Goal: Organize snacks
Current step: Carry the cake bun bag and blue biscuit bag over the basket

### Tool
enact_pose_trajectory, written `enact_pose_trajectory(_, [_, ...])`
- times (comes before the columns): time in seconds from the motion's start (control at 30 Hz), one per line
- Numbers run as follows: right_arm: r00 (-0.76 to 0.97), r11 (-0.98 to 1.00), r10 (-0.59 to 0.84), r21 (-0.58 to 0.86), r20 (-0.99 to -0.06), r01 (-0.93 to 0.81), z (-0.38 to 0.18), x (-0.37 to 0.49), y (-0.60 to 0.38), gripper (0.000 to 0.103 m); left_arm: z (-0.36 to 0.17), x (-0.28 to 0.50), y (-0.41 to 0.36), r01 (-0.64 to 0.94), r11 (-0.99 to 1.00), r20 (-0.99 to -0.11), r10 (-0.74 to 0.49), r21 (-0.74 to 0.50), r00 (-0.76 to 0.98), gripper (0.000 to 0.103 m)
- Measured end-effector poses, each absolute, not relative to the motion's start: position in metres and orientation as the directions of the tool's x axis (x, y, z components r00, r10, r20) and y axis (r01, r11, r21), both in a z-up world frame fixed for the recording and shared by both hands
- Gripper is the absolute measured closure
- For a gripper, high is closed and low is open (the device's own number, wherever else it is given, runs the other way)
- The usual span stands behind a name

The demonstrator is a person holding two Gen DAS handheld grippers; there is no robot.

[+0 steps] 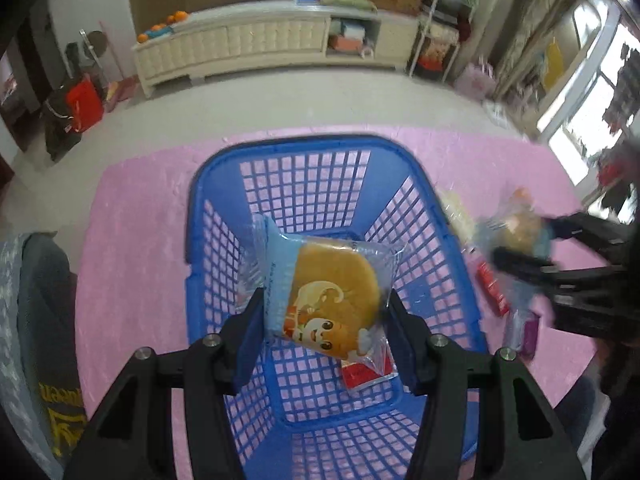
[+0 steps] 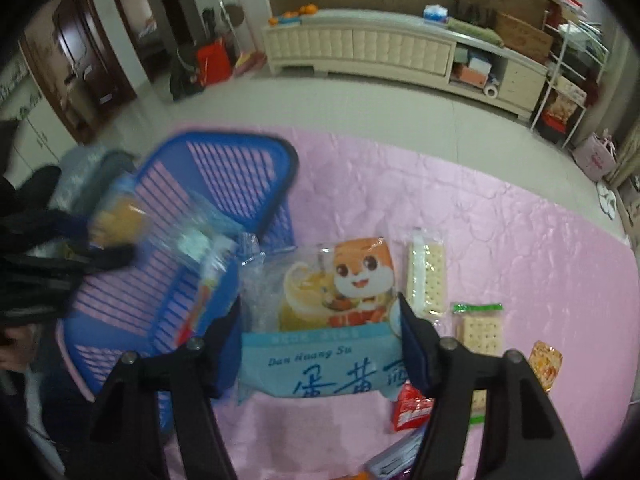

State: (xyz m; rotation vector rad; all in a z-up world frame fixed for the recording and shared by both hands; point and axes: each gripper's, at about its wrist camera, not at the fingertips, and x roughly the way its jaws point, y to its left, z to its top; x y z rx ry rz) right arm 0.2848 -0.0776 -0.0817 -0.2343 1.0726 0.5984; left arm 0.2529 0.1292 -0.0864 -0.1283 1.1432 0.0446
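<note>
My left gripper (image 1: pixel 324 304) is shut on a clear pastry packet (image 1: pixel 332 292) printed with a cartoon squirrel. It hangs over the inside of the blue mesh basket (image 1: pixel 280 146). My right gripper (image 2: pixel 320 308) is shut on a similar squirrel packet (image 2: pixel 340 280) with a light blue label, held above the pink cloth (image 2: pixel 520 240) just right of the basket (image 2: pixel 240 138). Each gripper shows blurred in the other's view: the right gripper (image 1: pixel 524 240) beside the basket's right wall, the left gripper (image 2: pixel 100 236) over the basket.
Two cracker packets (image 2: pixel 426 272) (image 2: pixel 480 328), a small red packet (image 2: pixel 410 406), an orange one (image 2: pixel 546 364) and a purple one (image 2: pixel 396 460) lie on the cloth right of the basket. Grey clothing (image 1: pixel 44 300) lies at the cloth's left edge. A long cream cabinet (image 1: pixel 256 44) stands across the floor.
</note>
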Motion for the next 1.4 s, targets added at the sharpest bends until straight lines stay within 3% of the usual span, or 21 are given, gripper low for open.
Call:
enact_pose_trajectory(0.3, [0.371, 0.823, 0.362, 0.106, -0.855, -0.558, -0.07, 0.279, -0.069, 0.032, -0.115, 0.303, 0.122, -0.068, 0.994, -0.938, -0.057, -0.085, 0.342, 0.048])
enact_pose_trajectory(0.4, [0.366, 0.815, 0.373, 0.113, -0.852, -0.568, -0.071, 0.282, -0.069, 0.032, -0.115, 0.314, 0.122, -0.05, 0.997, -0.933, -0.033, -0.055, 0.358, 0.03])
enact_pose_trajectory(0.47, [0.369, 0.822, 0.36, 0.104, -0.857, -0.56, -0.071, 0.286, -0.068, 0.032, -0.112, 0.315, 0.127, -0.057, 0.996, -0.925, -0.044, -0.07, 0.377, 0.026])
enact_pose_trajectory(0.67, [0.347, 0.83, 0.374, 0.144, -0.86, -0.54, -0.071, 0.279, -0.066, 0.032, -0.103, 0.293, 0.141, -0.098, 0.987, -0.912, -0.076, -0.125, 0.403, 0.026])
enact_pose_trajectory(1.1, [0.354, 0.8, 0.395, 0.128, -0.848, -0.587, -0.032, 0.242, -0.019, 0.032, -0.057, 0.2, 0.173, -0.126, 0.986, -0.879, -0.034, -0.107, 0.476, 0.026])
enact_pose_trajectory(1.4, [0.333, 0.776, 0.384, 0.106, -0.861, -0.622, -0.033, 0.238, 0.027, 0.032, -0.048, 0.18, 0.199, -0.153, 0.982, -0.857, -0.017, -0.111, 0.514, 0.025])
